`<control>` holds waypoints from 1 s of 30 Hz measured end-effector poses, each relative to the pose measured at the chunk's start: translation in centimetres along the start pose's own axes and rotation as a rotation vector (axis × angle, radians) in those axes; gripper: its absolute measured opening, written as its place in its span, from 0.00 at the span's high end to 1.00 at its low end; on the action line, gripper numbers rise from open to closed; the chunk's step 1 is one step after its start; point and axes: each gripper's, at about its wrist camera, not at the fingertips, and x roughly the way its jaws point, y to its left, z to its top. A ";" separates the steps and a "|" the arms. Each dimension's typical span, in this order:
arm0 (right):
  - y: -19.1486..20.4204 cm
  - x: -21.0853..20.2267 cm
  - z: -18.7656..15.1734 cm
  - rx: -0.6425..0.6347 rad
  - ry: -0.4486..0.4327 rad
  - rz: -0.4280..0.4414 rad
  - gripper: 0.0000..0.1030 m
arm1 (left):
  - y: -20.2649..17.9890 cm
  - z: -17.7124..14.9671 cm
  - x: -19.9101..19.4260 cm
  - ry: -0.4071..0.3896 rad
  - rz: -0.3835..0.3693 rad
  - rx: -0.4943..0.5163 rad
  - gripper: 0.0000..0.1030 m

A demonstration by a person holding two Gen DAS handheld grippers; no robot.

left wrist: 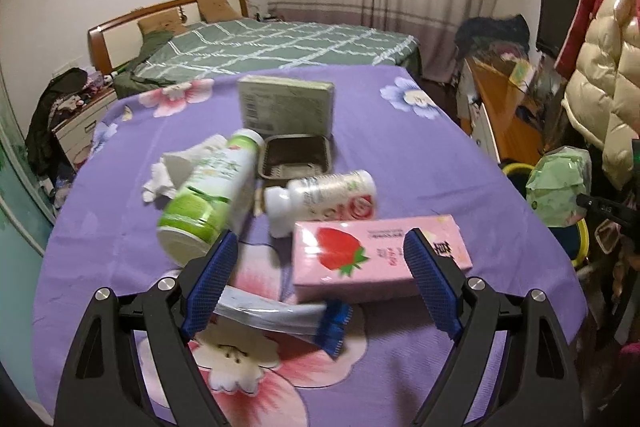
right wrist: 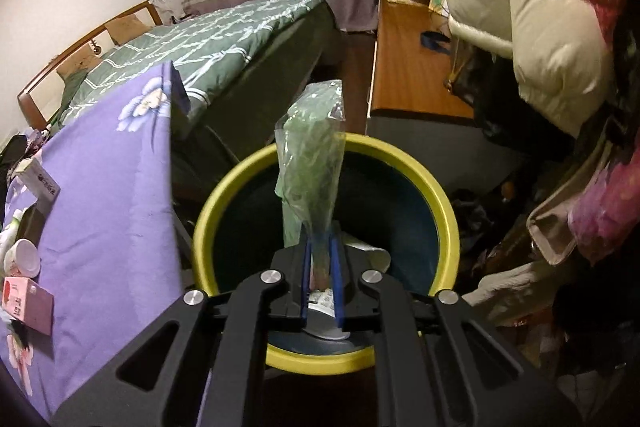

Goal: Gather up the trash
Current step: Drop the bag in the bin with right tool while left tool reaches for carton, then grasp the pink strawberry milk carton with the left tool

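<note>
A green plastic wrapper [right wrist: 310, 163] is pinched at its lower end by the nearly closed right gripper [right wrist: 321, 281] and held above the yellow-rimmed bin [right wrist: 400, 155], apparently so it can be dropped in. Its long axis stands roughly upright, the free end pointing up. The left gripper [left wrist: 320, 267] is held wide open and empty over the purple tablecloth [left wrist: 460, 163], beside a pink strawberry carton [left wrist: 376, 255].

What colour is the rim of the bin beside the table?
Yellow; the bin's rim shows best in the right wrist view.
</note>
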 end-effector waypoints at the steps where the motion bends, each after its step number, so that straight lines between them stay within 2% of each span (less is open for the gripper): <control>1: -0.2 0.0 0.0 0.003 0.001 0.001 0.88 | 0.1 -0.1 0.2 0.006 -0.006 -0.002 0.19; 9: -0.9 0.0 0.0 0.022 -0.003 -0.001 0.84 | -0.3 -0.6 1.6 0.055 -0.056 -0.016 0.19; 20: 0.2 0.0 -0.1 0.005 0.002 0.012 0.83 | -1.9 -1.4 2.3 0.101 -0.139 0.004 0.19; 30: 0.3 -0.1 0.0 0.006 0.000 0.023 0.82 | -8.7 -2.9 1.7 0.155 -0.300 0.141 0.19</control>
